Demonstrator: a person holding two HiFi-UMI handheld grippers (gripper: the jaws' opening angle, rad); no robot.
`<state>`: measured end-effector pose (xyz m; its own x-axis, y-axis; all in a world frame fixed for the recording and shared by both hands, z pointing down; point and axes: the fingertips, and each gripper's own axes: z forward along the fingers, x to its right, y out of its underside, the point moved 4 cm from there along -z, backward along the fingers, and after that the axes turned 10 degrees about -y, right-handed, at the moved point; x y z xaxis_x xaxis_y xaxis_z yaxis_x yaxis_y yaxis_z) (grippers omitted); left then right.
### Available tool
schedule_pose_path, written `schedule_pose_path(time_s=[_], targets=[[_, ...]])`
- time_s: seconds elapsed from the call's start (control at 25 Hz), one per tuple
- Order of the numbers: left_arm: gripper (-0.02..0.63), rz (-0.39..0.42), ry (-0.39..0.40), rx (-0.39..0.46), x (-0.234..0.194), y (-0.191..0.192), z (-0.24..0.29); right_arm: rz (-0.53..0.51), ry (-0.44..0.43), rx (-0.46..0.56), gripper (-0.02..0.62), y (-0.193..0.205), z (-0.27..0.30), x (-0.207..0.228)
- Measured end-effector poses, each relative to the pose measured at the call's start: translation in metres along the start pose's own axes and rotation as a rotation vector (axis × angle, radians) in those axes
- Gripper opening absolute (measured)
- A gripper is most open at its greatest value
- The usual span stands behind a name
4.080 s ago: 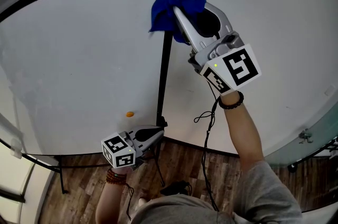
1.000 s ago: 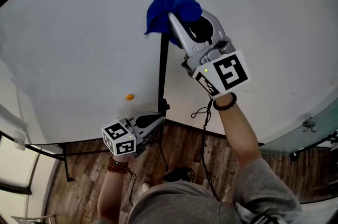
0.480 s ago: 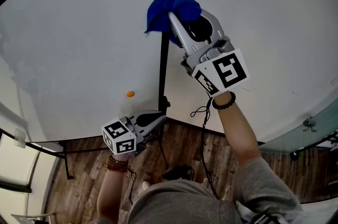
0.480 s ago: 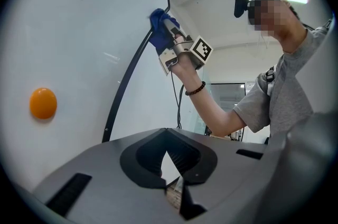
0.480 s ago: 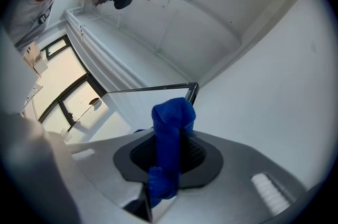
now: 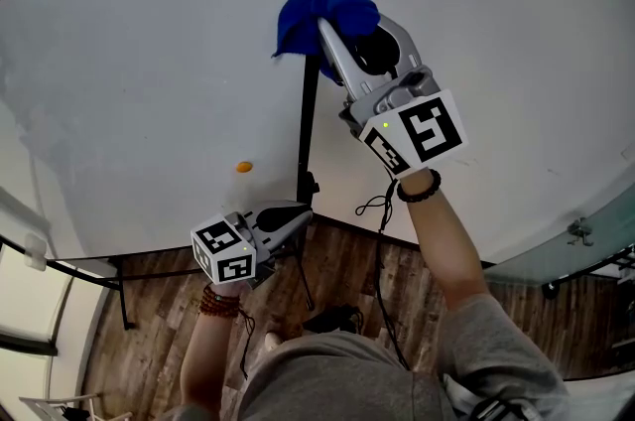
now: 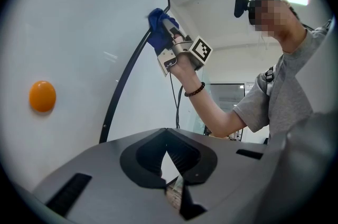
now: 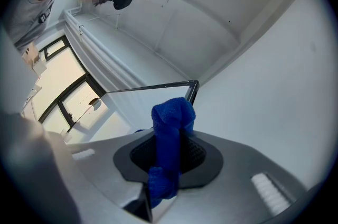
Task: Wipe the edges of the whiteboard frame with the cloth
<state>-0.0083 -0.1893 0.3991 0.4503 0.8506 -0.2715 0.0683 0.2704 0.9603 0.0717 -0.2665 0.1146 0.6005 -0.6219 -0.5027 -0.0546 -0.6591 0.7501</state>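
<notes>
The whiteboard (image 6: 149,81) has a black frame (image 6: 306,111) whose right edge runs straight up the head view. A blue cloth (image 6: 322,12) is bunched against that edge, high up, with my right gripper (image 6: 325,30) shut on it. In the right gripper view the cloth (image 8: 171,133) stands up between the jaws, with the frame's top corner (image 8: 193,88) just beyond. My left gripper (image 6: 301,214) hangs low by the bottom of the frame edge, shut and holding nothing. The left gripper view shows its jaws (image 7: 168,151) closed, and the cloth (image 7: 157,22) far up the frame (image 7: 124,80).
An orange round magnet (image 6: 243,167) sticks to the board near the lower right corner. Below are the board's black stand legs (image 6: 119,295) and a wooden floor (image 6: 337,270). A black cable (image 6: 382,240) hangs from my right gripper. A white wall (image 6: 516,62) lies right of the frame.
Four seconds ago the cloth sat just under the frame's top corner; now that corner is out of the head view. Over the last second both grippers barely shifted.
</notes>
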Motion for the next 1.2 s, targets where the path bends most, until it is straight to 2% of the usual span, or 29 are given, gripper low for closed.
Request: schedule_pose_path(time_s=[0.44, 1.2], targets=[[0.009, 0.001, -0.015, 0.002, 0.000, -0.006, -0.005, 0.023, 0.008, 0.000, 0.084, 0.004, -0.002, -0.001], [0.009, -0.005, 0.008, 0.007, 0.007, -0.018, -0.002, 0.048, 0.014, -0.003, 0.084, 0.011, -0.003, -0.001]])
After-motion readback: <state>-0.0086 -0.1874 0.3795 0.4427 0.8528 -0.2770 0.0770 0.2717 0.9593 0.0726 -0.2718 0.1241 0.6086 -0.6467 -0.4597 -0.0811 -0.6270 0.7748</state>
